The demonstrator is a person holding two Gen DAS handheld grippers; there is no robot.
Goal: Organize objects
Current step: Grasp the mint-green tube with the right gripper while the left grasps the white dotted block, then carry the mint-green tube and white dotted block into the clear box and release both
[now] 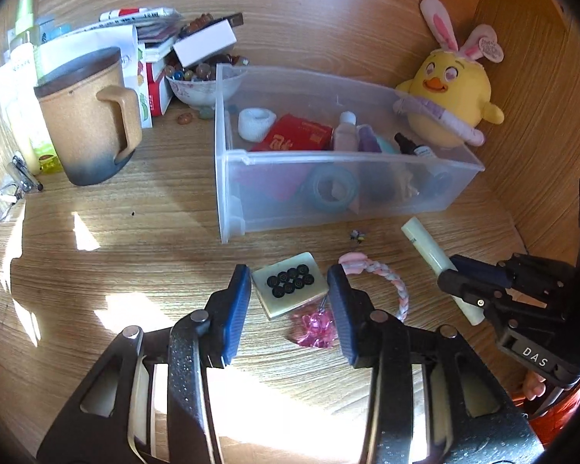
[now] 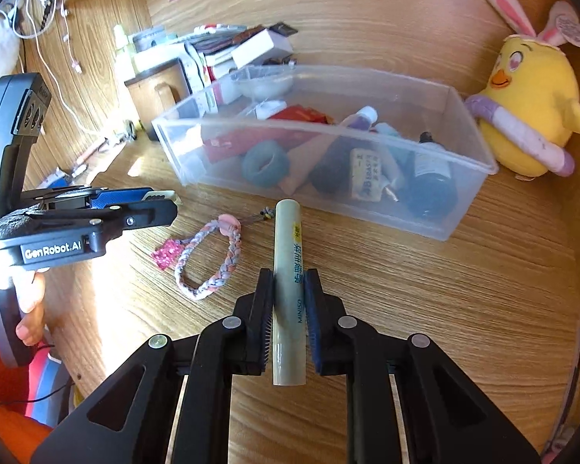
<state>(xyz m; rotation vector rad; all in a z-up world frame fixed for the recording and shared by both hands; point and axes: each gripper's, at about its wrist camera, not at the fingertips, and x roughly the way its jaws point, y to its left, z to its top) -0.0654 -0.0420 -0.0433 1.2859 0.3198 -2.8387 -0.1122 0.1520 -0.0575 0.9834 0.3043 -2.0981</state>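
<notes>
Clear bin [image 1: 232, 178] holds bottles, tape, perhaps a red packet; left hand-held gripper [image 1: 290, 297] apart, right hand-held gripper [image 2: 288, 297] clamps tube [image 2: 288, 270].

cream tube [image 2: 287, 290] | lengthwise between tongs | tile [image 1: 289, 284], braided bracelet [image 2: 208, 259] flat on desk

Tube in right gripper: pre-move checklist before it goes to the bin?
1. Right gripper shut on the tube: ok.
2. Grip centred: ok, pads clamp mid-length, both ends free.
3. Tube lifted off the desk: cannot tell.
4. Room in the bin: ok, open top, contents lie low, though crowded.
5. Left gripper out of the path: ok, open around the tile, left of the tube.
6. Bracelet free of the tube: ok, lies apart.
</notes>
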